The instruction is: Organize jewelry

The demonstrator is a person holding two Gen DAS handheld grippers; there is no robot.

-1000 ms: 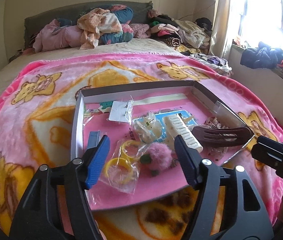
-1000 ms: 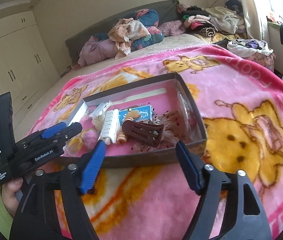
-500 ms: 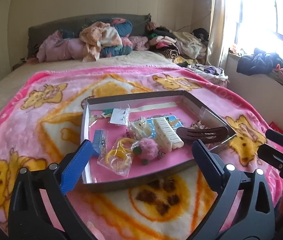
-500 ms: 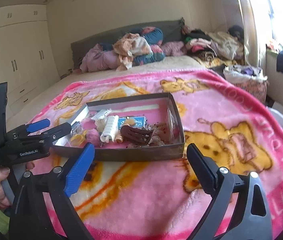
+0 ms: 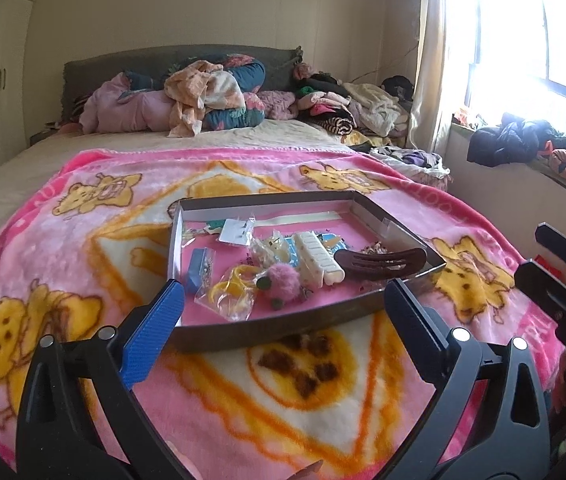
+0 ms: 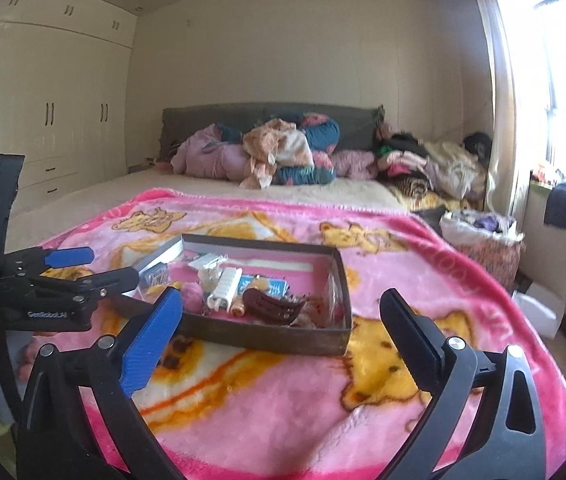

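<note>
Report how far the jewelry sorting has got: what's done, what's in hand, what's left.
Done: the pieces sit together in the shallow box on the pink blanket, including the brown hair claw, white clip, pink pom-pom and bagged yellow rings.
In hand: nothing. The left gripper and right gripper have just opened; both are empty, short of the box.
Left: the items lie jumbled, unsorted.

- The left claw (image 5: 283, 312) is opening wide, with nothing between its fingers.
- The right claw (image 6: 281, 320) is opening wide too, and it is empty.
- Both claws are pulling back from the box (image 5: 267, 330), so the box is looking smaller and farther away on the bed.
</note>
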